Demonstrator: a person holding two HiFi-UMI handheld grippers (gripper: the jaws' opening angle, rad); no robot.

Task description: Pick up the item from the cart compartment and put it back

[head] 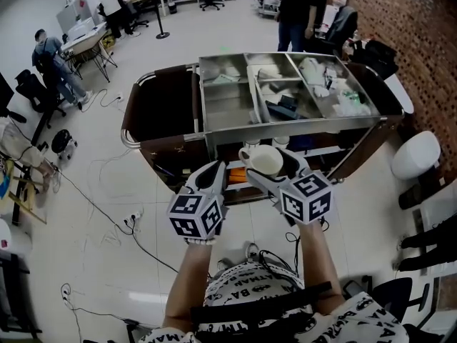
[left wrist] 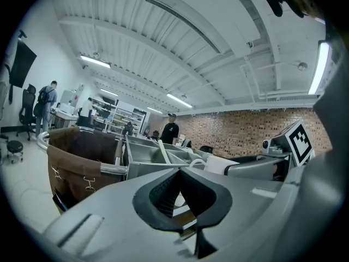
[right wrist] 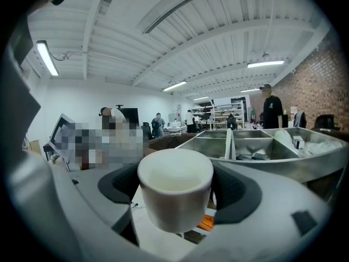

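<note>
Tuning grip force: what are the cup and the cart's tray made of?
Cup: probably ceramic, white and smooth with a soft sheen. The thick rounded rim and opaque wall suggest it, though hard plastic isn't ruled out.
Tray: looks like stainless steel with a brushed grey finish, going by its thin folded walls and dull reflections.

A: Cup point(right wrist: 174, 192): white, smooth, matt; ceramic, perhaps. Cart tray point(head: 227, 107)?
B: Brushed metal, dull sheen. Side bag point(left wrist: 76, 149): brown cloth. Left gripper point(left wrist: 180, 178) shell: grey matt plastic. Pads point(left wrist: 163, 192): black, ribbed.
</note>
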